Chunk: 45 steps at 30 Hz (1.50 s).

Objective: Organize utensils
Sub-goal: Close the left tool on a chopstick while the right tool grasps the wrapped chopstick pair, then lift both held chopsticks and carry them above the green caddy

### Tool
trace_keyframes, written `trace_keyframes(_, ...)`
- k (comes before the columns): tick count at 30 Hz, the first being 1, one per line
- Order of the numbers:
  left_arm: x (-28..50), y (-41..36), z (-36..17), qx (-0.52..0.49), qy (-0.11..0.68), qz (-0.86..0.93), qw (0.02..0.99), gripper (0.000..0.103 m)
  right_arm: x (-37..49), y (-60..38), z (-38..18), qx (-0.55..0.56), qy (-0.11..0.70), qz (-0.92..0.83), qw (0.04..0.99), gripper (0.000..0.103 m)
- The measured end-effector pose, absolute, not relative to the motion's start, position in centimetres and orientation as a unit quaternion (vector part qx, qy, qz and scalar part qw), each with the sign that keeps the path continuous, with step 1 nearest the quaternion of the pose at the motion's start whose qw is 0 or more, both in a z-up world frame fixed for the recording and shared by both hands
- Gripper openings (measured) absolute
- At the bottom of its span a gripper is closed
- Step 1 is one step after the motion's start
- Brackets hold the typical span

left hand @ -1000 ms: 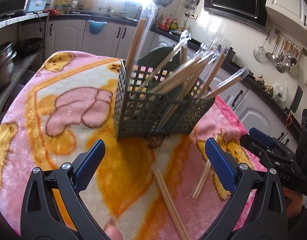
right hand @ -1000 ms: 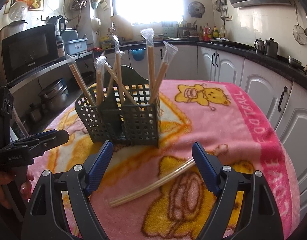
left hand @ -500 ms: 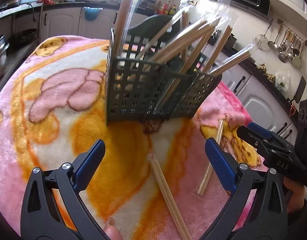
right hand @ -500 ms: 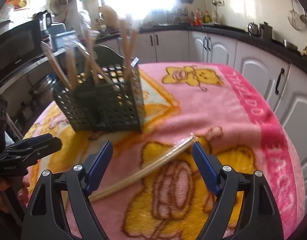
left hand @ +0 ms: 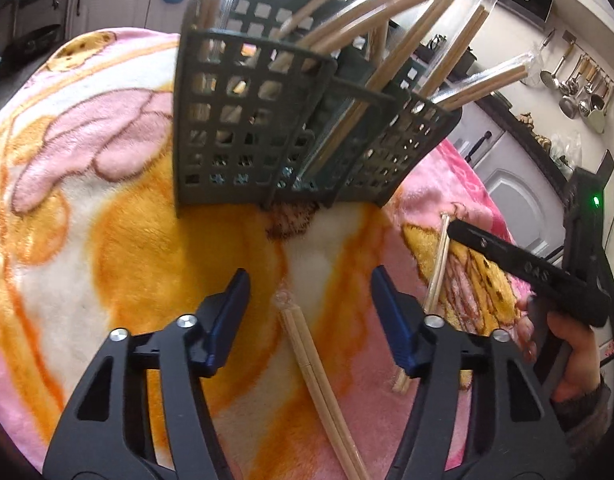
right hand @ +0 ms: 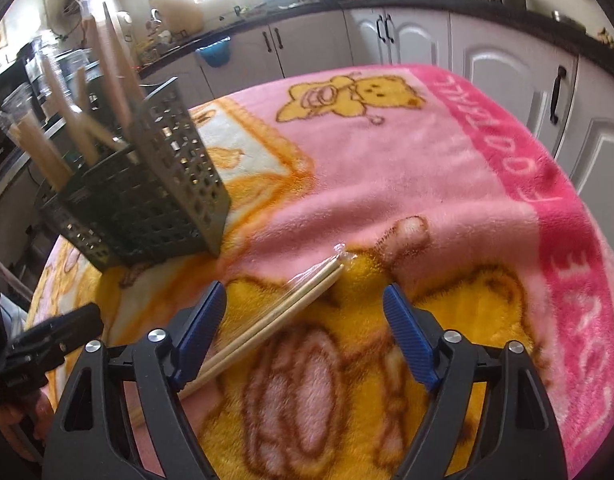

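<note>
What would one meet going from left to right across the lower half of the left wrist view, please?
Left gripper's left finger → wrapped chopsticks on the blanket → left gripper's right finger → second chopstick pair → right gripper → hand holding it.

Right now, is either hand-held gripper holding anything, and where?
Nothing is held. Both the left hand-held gripper and the right hand-held gripper straddle plastic-wrapped wooden chopsticks without pressing them.
</note>
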<state>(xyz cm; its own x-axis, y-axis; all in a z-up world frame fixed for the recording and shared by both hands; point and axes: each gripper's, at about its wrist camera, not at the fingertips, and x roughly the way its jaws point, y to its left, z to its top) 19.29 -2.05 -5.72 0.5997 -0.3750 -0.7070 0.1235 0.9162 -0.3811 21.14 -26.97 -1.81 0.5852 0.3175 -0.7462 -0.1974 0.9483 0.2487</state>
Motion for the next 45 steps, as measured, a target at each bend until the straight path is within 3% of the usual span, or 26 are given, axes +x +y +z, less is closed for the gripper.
trace_keyframes(14, 20.3, -2.9, -6.7, -0.131, 0.446, -0.133, 0.875, 0.023, 24.5, -27.4, -3.4, 0.112, 0.466, 0.132, 0.868, 0.049)
trace_keyframes(19, 20.1, -2.8, -6.8, -0.114, 0.445, -0.123, 0.879, 0.011, 24.6, -28.1, -3.5, 0.109, 0.463, 0.121, 0.871, 0.026)
trace_keyframes(24, 20.2, -1.6, -7.1, -0.131, 0.445, -0.128, 0.876, 0.007, 24.6, -29.2, -3.4, 0.136, 0.457, 0.124, 0.870, 0.013)
trace_keyframes(32, 19.4, -0.2, -6.3, -0.156, 0.434, -0.129, 0.878, 0.006, 22.8, -28.3, -0.7, 0.136, 0.418, 0.169, 0.882, 0.011)
trace_keyframes(45, 16.9, 1.8, 1.3, -0.161, 0.344, -0.135, 0.915, 0.006, 17.1, -24.4, 8.1, 0.095, 0.311, 0.271, 0.906, 0.006)
